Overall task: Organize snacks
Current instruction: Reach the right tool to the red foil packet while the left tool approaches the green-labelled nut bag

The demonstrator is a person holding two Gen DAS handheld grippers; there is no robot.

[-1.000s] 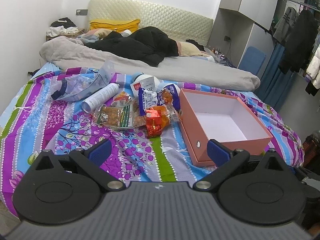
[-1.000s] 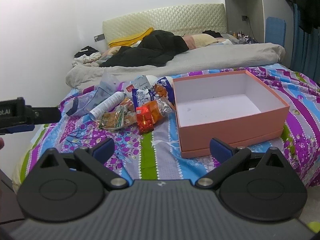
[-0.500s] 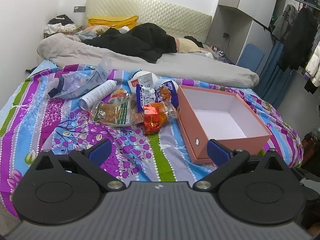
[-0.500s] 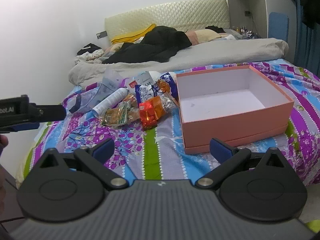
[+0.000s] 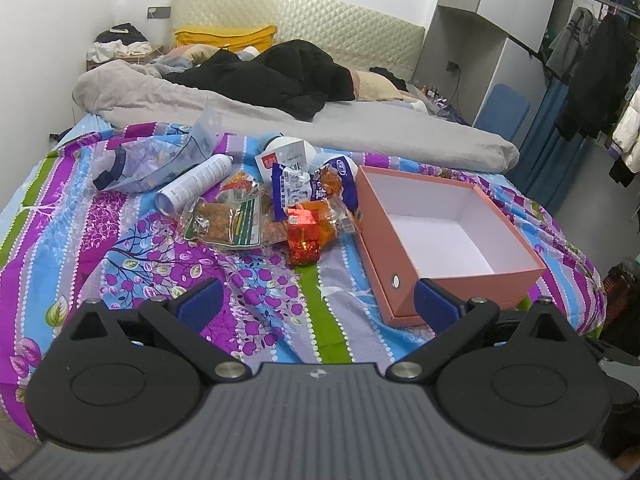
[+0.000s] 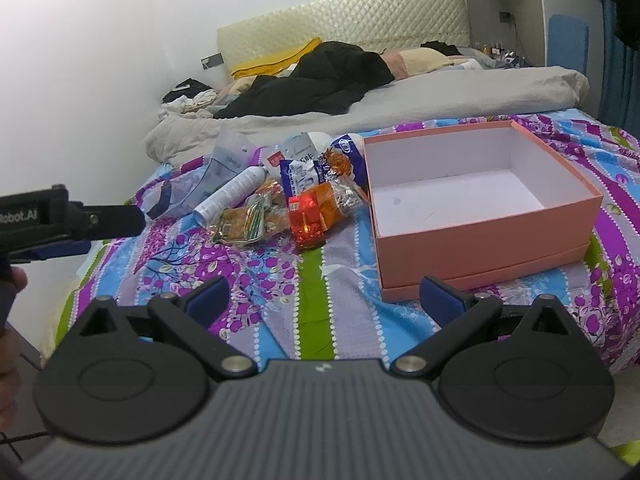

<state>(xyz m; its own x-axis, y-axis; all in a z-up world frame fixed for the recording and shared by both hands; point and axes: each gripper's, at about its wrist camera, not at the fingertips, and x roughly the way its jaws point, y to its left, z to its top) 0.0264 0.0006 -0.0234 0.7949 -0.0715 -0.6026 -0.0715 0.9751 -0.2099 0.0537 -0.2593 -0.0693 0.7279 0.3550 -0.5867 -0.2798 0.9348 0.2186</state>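
Note:
A heap of snack packets lies on the flowered bedspread [image 5: 132,256]: a shiny red-orange packet [image 5: 306,236] [image 6: 307,224], a clear pack of brown crackers [image 5: 226,226] [image 6: 240,226], blue-and-white bags [image 5: 294,190] [image 6: 304,174] and a white tube [image 5: 194,188] [image 6: 232,194]. An empty pink box [image 5: 404,256] [image 6: 480,240] with a white inside stands right of the heap. My left gripper [image 5: 318,306] hovers open over the near bedspread, short of the heap. My right gripper [image 6: 322,298] is open too, nothing between its fingers. The left tool's body [image 6: 68,220] shows at the left edge of the right wrist view.
A crumpled clear plastic bag [image 5: 156,160] lies left of the tube. Behind the snacks are a grey duvet [image 5: 360,128], black clothes [image 5: 280,76] and a padded headboard. A wardrobe and hanging clothes [image 5: 592,72] stand at the right. A hand [image 6: 12,280] holds the left tool.
Both grippers have drifted closer to the bed, so the snack heap and box look slightly larger. Nothing on the bed has moved, and both stay open.

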